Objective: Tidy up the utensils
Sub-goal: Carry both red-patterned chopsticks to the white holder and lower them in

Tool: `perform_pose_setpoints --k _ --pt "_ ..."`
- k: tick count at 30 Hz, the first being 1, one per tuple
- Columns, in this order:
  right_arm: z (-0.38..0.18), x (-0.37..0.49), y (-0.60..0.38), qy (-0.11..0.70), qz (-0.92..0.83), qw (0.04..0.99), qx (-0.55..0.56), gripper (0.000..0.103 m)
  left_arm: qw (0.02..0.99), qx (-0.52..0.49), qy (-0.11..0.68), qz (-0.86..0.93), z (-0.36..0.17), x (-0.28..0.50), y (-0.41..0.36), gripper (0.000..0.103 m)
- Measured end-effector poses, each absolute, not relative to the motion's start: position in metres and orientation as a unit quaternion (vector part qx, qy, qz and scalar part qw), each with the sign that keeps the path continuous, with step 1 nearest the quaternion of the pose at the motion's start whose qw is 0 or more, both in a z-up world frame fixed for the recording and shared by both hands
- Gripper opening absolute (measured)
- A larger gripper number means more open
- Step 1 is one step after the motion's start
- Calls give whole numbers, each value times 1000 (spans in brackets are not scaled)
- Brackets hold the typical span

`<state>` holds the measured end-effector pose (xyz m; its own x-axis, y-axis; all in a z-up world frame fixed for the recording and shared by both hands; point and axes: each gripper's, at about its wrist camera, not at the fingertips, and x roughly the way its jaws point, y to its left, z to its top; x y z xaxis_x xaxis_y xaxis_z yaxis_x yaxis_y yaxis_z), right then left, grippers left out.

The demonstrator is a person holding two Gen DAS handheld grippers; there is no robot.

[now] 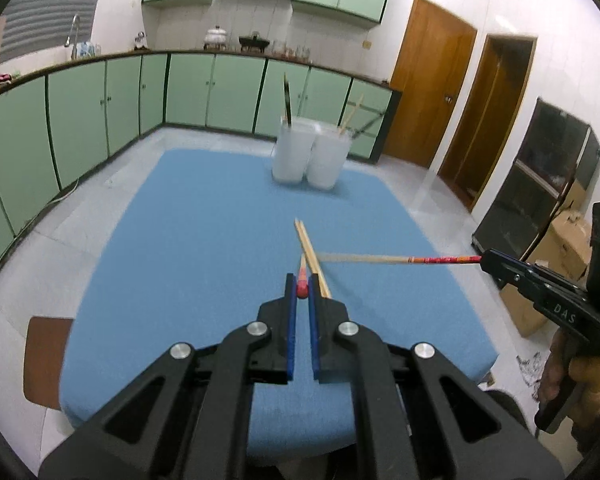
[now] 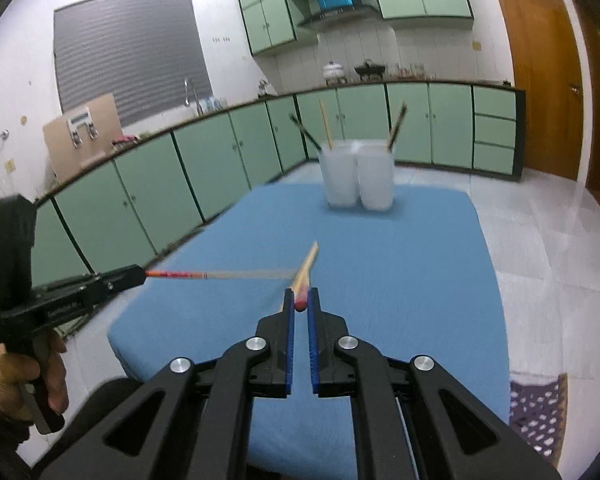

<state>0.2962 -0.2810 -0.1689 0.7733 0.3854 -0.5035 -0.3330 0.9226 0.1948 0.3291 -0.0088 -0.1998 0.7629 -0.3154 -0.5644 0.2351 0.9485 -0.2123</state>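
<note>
**Both tongs pinching chopsticks**

Your left gripper [image 1: 303,289] pinches the red end of a red-patterned wooden chopstick [image 1: 303,276]; your right gripper [image 2: 301,300] pinches its twin [image 2: 305,270]. Their shafts cross over the blue cloth-covered table [image 1: 204,216]. Two frosted white cups [image 2: 358,178] holding other sticks stand at the far side.

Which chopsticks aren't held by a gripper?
The plain wooden pair lying on the blue table; the red-ended ones are clamped in the left gripper and right gripper.
</note>
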Motion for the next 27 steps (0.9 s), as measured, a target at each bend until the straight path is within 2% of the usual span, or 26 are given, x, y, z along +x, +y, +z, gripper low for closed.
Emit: perform_pose_setpoints --k 4,10,18,27 --pt "-141 310 -267 261 202 944 16 6 943 -53 288 -156 -173 333 -7 5" --pt "-120 352 -242 271 216 938 -25 6 940 -36 291 -175 -158 366 -10 5" --pt "-102 412 -243 305 221 926 -16 6 932 -30 300 -201 -145 413 -19 5" --pt "-58 450 -248 289 214 932 -34 6 942 -16 262 -210 -96 458 -34 5"
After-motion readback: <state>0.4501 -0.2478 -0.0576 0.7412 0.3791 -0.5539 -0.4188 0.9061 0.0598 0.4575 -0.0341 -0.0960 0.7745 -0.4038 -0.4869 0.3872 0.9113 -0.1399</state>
